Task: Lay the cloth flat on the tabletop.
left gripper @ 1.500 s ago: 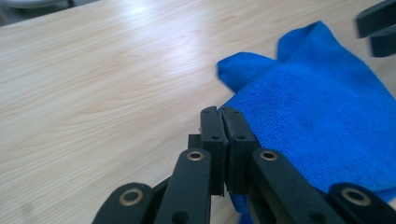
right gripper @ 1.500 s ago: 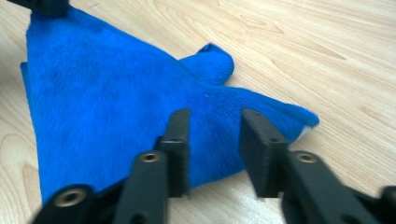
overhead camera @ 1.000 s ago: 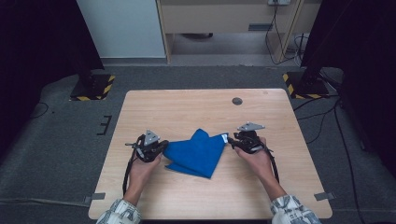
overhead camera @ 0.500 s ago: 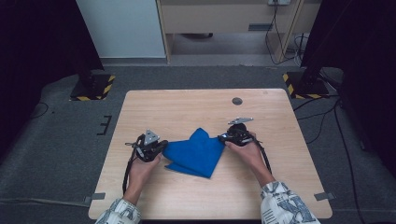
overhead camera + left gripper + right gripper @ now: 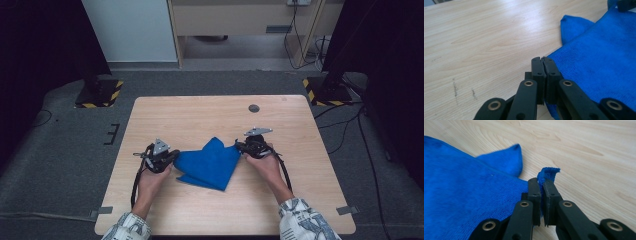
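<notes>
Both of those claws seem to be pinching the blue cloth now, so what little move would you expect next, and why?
Probably a small lift of both corners together. The right gripper has just closed its jaws on a corner of the cloth, and the left gripper is shut on the opposite edge, while the cloth lies crumpled on the table.

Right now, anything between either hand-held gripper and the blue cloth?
Nothing visible. The right hand-held gripper, whose jaws have just been closing, pinches a corner of the blue cloth. The left hand-held gripper is shut on the cloth's opposite edge. Bare table lies around it.
</notes>
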A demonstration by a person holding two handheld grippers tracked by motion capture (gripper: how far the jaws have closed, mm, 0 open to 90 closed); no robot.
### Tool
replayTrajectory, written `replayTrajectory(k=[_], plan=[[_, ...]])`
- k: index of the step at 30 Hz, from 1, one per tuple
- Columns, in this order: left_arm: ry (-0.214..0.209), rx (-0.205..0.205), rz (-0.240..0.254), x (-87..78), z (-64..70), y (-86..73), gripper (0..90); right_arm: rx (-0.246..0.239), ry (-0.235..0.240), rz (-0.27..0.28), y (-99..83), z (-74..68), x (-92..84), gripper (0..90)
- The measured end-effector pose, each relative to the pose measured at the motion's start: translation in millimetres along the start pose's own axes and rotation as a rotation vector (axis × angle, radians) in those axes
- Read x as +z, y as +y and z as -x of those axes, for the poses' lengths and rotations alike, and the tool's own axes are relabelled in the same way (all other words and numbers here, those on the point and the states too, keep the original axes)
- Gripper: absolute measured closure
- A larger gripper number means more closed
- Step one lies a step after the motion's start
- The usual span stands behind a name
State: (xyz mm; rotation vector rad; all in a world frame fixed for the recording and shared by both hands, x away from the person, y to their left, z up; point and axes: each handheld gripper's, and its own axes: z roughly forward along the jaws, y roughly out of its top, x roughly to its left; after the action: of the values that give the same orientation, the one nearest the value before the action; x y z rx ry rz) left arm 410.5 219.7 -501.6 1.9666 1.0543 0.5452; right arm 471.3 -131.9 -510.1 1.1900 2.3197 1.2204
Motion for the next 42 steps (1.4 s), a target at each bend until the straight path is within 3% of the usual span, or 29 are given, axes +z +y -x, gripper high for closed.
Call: replayTrajectory(k=[9, 18, 27, 42], plan=[[-0.039, -0.009, 0.063, -8.2, 6.8, 13.2, 88.8, -0.011, 0.009, 0.113, 12.3, -10.8, -38.8, 86.9], [-0.070, 0.003, 0.127, -22.9, 15.1, 34.2, 89.0, -0.036, -0.007, 0.165, 25.0, -16.1, -65.5, 86.6], [-0.062, 0.017, 0.171, -34.1, 16.9, 59.9, 89.1, -0.058, -0.036, 0.228, 45.3, -16.7, -91.4, 86.9], [-0.057, 0.049, 0.236, -52.1, 22.4, 99.6, 89.2, -0.064, -0.059, 0.298, 62.4, -16.6, -115.5, 87.0]])
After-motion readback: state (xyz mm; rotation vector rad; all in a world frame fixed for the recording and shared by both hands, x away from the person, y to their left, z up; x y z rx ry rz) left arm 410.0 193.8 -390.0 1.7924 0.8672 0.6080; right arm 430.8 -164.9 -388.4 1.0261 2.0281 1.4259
